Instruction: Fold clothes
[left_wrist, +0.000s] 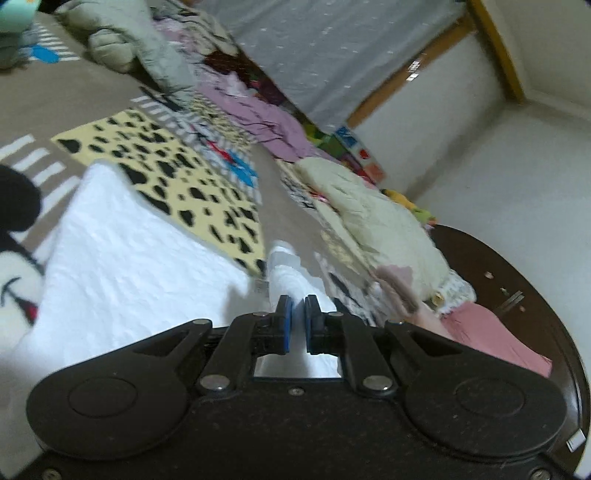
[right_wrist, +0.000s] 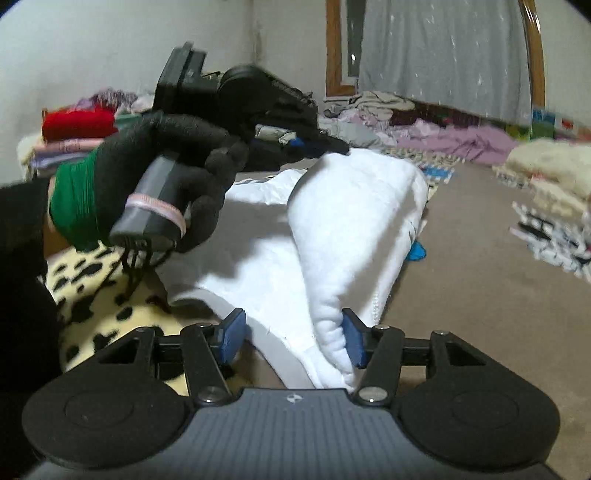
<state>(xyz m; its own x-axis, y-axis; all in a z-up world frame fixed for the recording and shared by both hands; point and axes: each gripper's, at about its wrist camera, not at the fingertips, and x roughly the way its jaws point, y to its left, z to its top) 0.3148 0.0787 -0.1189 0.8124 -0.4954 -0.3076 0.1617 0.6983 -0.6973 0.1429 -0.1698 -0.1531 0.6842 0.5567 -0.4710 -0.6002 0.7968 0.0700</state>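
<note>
Covering the brown patterned carpet, a white fleecy garment lies half-folded beside its yellow spotted patch. Its raised flap is pinched by the left gripper, jaws clamped, probably to carry it over. The right gripper straddles 1 fold, jaws apart.
</note>
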